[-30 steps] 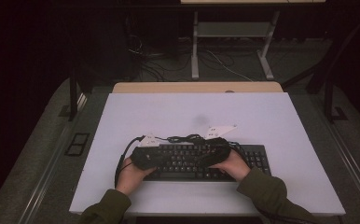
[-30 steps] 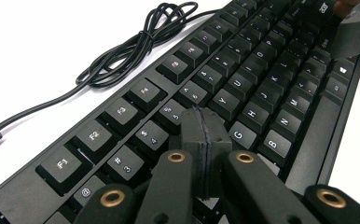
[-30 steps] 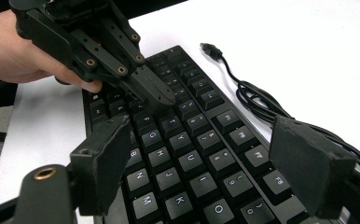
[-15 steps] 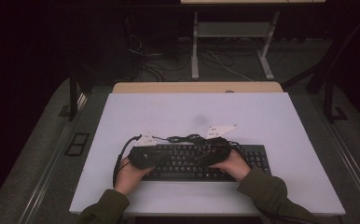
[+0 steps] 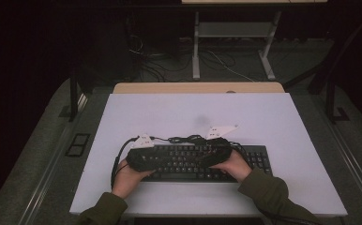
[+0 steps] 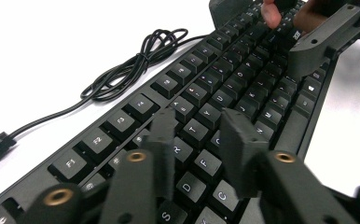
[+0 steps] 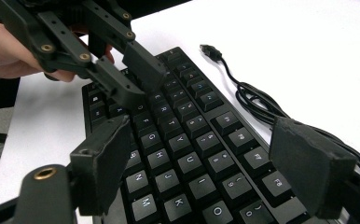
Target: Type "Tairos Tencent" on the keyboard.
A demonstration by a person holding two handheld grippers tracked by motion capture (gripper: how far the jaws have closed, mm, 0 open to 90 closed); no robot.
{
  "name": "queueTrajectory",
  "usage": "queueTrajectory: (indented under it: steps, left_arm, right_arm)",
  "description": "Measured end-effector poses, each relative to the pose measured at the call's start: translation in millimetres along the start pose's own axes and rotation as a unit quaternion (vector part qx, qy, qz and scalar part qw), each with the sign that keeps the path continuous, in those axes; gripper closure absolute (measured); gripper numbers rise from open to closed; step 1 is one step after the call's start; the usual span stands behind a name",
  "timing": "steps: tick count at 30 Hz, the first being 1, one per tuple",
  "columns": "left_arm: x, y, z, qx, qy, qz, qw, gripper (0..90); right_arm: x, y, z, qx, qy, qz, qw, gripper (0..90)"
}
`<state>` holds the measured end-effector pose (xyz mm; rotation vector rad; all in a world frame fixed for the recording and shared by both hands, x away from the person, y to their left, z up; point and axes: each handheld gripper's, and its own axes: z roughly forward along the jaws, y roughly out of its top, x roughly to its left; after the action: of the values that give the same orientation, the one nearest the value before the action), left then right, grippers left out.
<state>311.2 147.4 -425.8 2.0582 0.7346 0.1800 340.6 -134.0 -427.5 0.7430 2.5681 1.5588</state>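
Note:
A black keyboard (image 5: 256, 159) lies on the white table (image 5: 193, 112) near the front edge, its cable (image 5: 184, 138) coiled just behind it. My left gripper (image 5: 158, 159) hovers over its left half and my right gripper (image 5: 205, 158) over its middle, tips facing each other. In the left gripper view the left gripper (image 6: 199, 135) stands open just above the letter keys (image 6: 243, 79), holding nothing. In the right gripper view the right gripper (image 7: 206, 163) is spread wide open over the keys (image 7: 192, 121), also holding nothing, with the left gripper (image 7: 122, 70) ahead of it.
The coiled cable (image 6: 136, 65) lies on the table behind the keyboard and ends in a loose USB plug (image 7: 211, 50). A tan desk edge (image 5: 198, 87) borders the table at the back. Dark floor with cables lies beyond.

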Motion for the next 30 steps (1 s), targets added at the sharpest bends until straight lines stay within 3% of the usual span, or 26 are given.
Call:
queueTrajectory:
  steps: [12,18,30]
  left_arm:
    - [0.5,-9.5,-11.3,-0.015,0.024,-0.008,0.9996,31.6]
    - [2.5,-13.9,-12.6,-0.008,0.022,-0.014,0.9996,28.7]
    - [1.9,-14.5,-10.5,-0.005,0.021,-0.015,0.9997,27.2]
  right_arm:
    - [-2.5,0.6,-1.8,-0.007,0.004,0.002,1.0,17.9]
    - [-4.7,1.1,-1.4,0.001,0.016,0.001,0.9999,13.7]
    - [-9.8,2.1,-6.2,0.012,0.008,0.002,0.9999,14.4]
